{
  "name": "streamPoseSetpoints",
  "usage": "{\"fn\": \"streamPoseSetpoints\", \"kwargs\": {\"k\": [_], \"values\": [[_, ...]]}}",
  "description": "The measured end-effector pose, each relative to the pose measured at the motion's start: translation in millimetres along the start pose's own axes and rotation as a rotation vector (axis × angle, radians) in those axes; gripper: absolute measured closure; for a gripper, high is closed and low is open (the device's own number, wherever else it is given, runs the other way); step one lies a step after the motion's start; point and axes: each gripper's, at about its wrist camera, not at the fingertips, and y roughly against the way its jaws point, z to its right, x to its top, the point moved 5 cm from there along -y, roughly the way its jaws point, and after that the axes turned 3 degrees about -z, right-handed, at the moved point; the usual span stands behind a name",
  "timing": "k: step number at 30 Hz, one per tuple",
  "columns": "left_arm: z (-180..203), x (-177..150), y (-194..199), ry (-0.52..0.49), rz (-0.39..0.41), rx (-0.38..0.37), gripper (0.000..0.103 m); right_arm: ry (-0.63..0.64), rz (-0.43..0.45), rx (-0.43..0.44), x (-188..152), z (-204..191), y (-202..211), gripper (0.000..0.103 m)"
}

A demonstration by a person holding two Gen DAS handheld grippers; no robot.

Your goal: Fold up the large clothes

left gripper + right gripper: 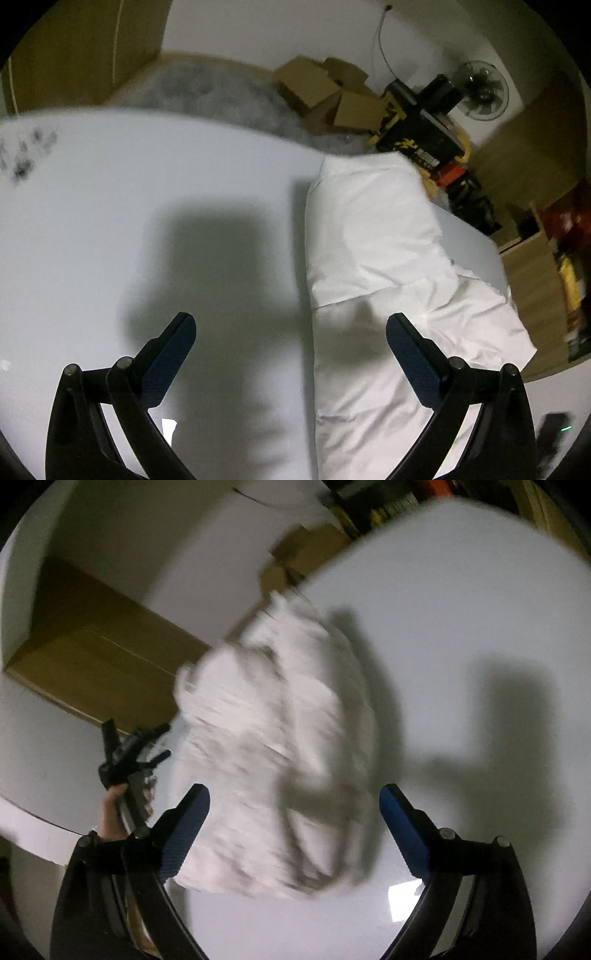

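Note:
A white padded garment (369,240) lies folded into a long strip on the right side of the white table (110,221). My left gripper (291,325) hangs open above the strip's left edge, and its pads hold nothing. In the right wrist view the garment (273,738) is motion-blurred and bunched near the table's (461,627) left edge. My right gripper (293,794) stands wide open above it, gripping nothing. The left gripper (162,742) shows there too, held by a hand (110,812) beside the garment with its fingers apart.
Cardboard boxes (332,96), black and yellow cartons (417,125) and a standing fan (480,90) sit past the table's far edge. A large brown box (99,653) stands on the floor. A small white slip (402,893) lies on the table.

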Motion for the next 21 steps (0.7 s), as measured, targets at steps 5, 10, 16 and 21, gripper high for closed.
{"fn": "streamPoseSetpoints", "kwargs": {"k": [5,10,16,21], "values": [[4.4,-2.6,-33.0,0.007,-0.055,-0.127,0.0,-0.05,-0.08,0.061,4.4,16.0,-23.2,0.009],[29.0,-1.8,-53.3,-0.055,-0.096,-0.2,0.0,-0.061,-0.121,0.117,22.6,16.0,-38.9,0.009],[57.7,-1.3,-70.1,-0.058,-0.11,-0.234,0.0,-0.088,-0.13,0.201,12.7,22.1,-27.0,0.003],[68.1,1.3,-75.5,-0.064,-0.102,-0.166,0.005,-0.022,-0.124,0.147,9.7,14.1,-25.9,0.013]]}}
